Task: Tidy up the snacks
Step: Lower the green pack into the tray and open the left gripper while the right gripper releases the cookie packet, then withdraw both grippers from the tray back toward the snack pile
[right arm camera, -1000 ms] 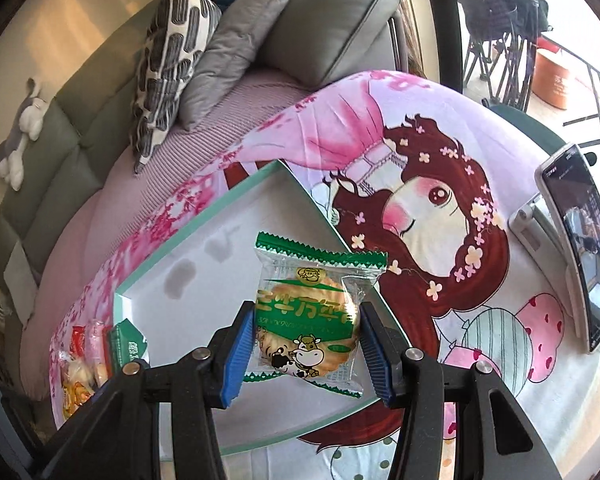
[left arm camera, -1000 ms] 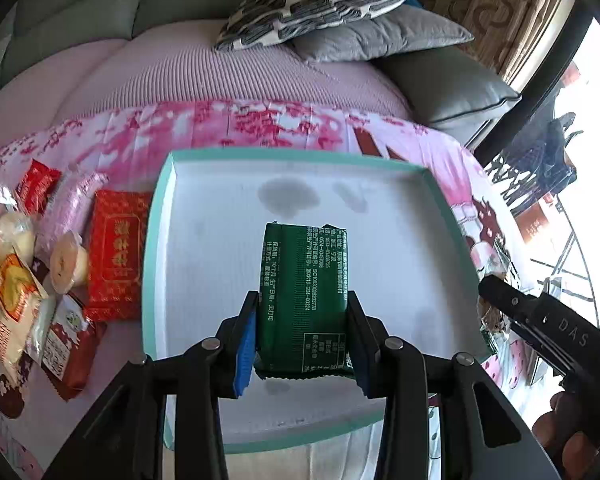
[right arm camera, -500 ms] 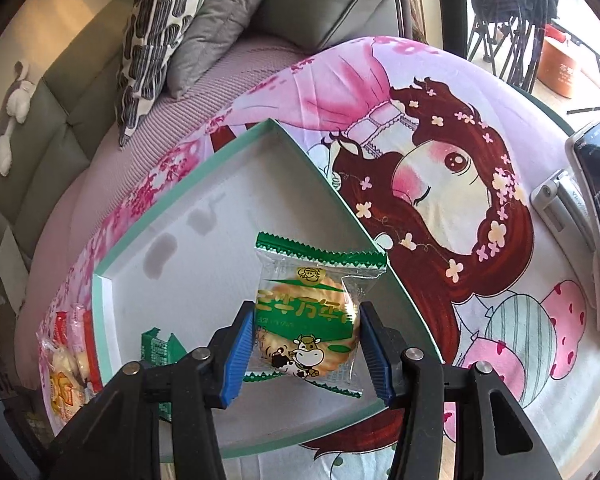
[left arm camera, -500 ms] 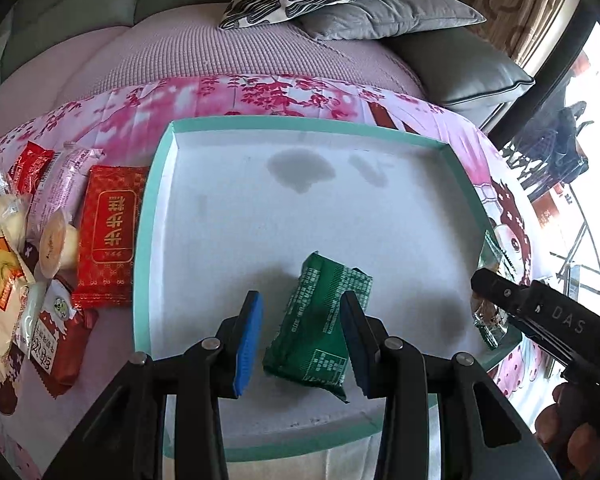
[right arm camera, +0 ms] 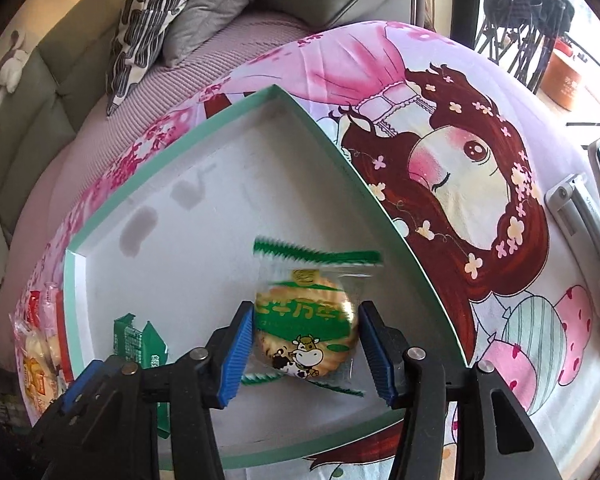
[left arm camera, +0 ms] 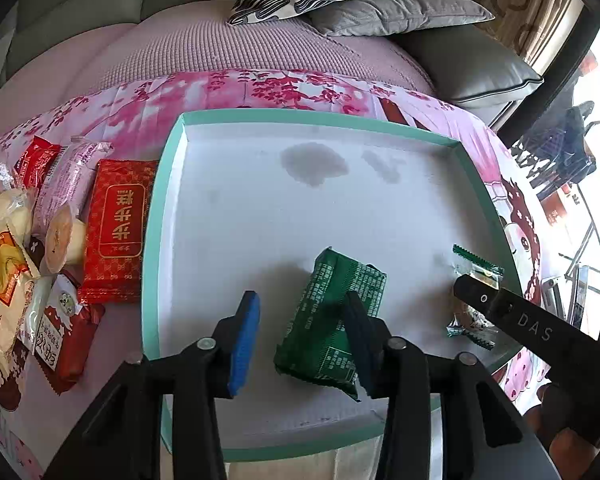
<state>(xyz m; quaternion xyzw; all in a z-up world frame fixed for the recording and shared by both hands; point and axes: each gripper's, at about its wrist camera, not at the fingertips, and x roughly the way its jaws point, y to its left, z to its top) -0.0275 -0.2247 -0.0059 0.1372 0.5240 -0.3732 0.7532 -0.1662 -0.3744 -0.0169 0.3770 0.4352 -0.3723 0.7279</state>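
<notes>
A bed or table, I cannot tell which, covered by a pink cartoon-print cloth (right arm camera: 440,92) carries everything. A shallow white tray with a teal cardboard rim (left arm camera: 156,216) lies directly on the cloth. Left of the tray, touching its rim, lies a flat red foil packet with gold characters (left arm camera: 118,232); farther left of the tray sits a cluster of wrapped snacks (left arm camera: 16,240). Well to the right of the tray, a white phone stand (right arm camera: 576,208) rests on the cloth.

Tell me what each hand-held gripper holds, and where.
Neither holds anything; both have just been opening. Left hand-held gripper: green packet released. Right hand-held gripper: cracker packet loose between pads.
</notes>
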